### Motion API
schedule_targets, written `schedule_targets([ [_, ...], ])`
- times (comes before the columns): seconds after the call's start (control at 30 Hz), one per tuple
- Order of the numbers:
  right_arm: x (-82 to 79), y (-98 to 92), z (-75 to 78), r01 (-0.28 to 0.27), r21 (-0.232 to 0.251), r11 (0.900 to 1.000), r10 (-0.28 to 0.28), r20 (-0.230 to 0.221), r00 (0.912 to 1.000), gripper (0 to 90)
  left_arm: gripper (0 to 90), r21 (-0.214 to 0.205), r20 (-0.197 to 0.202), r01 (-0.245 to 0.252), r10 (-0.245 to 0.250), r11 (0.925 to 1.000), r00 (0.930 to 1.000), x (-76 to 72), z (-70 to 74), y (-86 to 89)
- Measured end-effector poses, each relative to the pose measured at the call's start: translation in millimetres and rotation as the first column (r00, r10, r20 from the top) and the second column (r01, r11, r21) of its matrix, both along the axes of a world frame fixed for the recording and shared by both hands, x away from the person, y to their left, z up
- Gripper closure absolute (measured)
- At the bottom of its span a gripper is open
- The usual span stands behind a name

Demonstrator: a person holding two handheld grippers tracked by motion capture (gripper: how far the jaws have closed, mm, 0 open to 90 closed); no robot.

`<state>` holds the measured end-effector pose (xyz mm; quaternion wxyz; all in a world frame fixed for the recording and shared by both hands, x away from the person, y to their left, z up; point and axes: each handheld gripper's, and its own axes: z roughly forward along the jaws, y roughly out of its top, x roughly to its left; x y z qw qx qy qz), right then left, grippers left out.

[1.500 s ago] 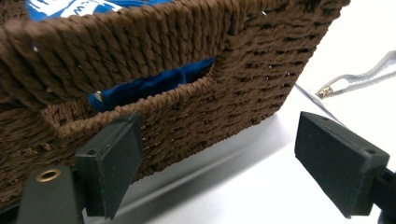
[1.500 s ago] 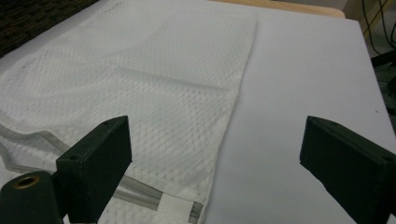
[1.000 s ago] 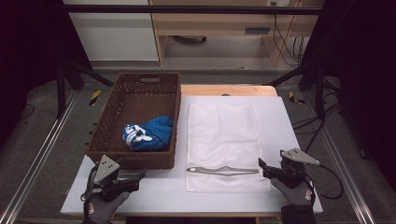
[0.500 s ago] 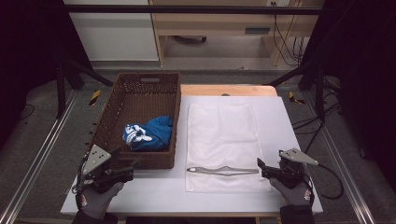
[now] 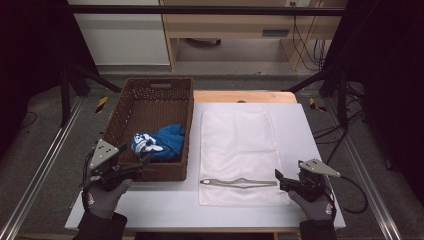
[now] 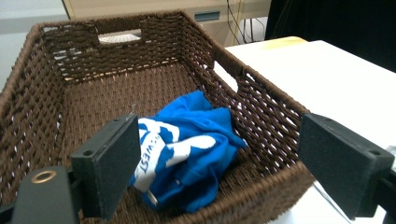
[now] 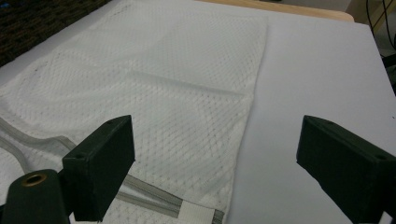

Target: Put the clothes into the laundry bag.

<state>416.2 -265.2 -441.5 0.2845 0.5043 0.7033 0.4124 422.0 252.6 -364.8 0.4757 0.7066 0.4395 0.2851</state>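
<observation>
- Cloth first: the blue garment with white print lies crumpled in the near right corner of the wicker basket, against the near wall, and in my left gripper view it sits between and just beyond my two black jaws.
- My left gripper stands with its jaws spread wide and nothing between them; I see it in the high view at the basket's near left corner, its tips just over the near rim, close to the garment but apart from it.
- My right gripper also has its jaws parted and empty; it rests low at the near right of the table, its tips just beside the right edge of the white mesh bag.
- In the right gripper view the mesh bag lies flat on the white tabletop, spreading out to the left of the jaws, with its zipper crossing near the bottom of the frame.
- In the high view the zipper opening shows as a grey line across the bag's near end.
- Hard to read: the white lettering on the garment is partly folded under, and the left jaw covers its left edge, so I cannot tell what kind of garment it is.
</observation>
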Motion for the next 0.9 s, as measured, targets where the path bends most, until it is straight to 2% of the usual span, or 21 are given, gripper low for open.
schedule_targets([
  [0.13,-0.1,0.5,0.1,-0.003,0.0,1.0,0.003,0.001,1.0,11.6,12.8,0.021,-0.008,0.004,-0.003,0.9998,1.0,9.6,0.8,-4.6],
  [0.37,0.6,4.0,-1.5,-0.009,-0.008,0.9999,0.009,-0.009,0.9999,11.3,12.8,0.032,-0.03,0.009,-0.008,0.9995,0.9995,27.4,4.2,-9.4],
  [0.43,1.1,4.2,-2.1,-0.011,-0.011,0.9999,0.011,-0.008,0.9999,11.3,12.8,0.048,-0.029,0.0,0.001,0.9988,0.9996,36.1,8.2,-11.1],
  [0.63,1.0,4.6,-1.8,-0.011,-0.004,0.9999,0.011,-0.015,0.9998,11.0,12.8,0.063,-0.029,-0.013,0.014,0.9979,0.9995,50.2,14.8,-9.9],
  [0.8,1.8,4.3,-2.5,-0.01,-0.016,0.9998,0.01,-0.008,0.9999,10.8,12.8,0.095,-0.054,-0.041,0.046,0.9946,0.9975,68.7,15.6,-2.1],
  [0.83,1.7,4.7,-2.4,-0.01,-0.01,0.9999,0.01,-0.013,0.9999,10.9,12.8,0.095,-0.054,-0.041,0.046,0.9946,0.9975,68.7,15.6,-2.1],
  [0.9,2.2,4.7,-3.3,-0.009,-0.014,0.9999,0.009,-0.013,0.9999,10.8,12.9,0.108,-0.072,-0.057,0.065,0.9925,0.9952,79.1,14.9,1.7],
])
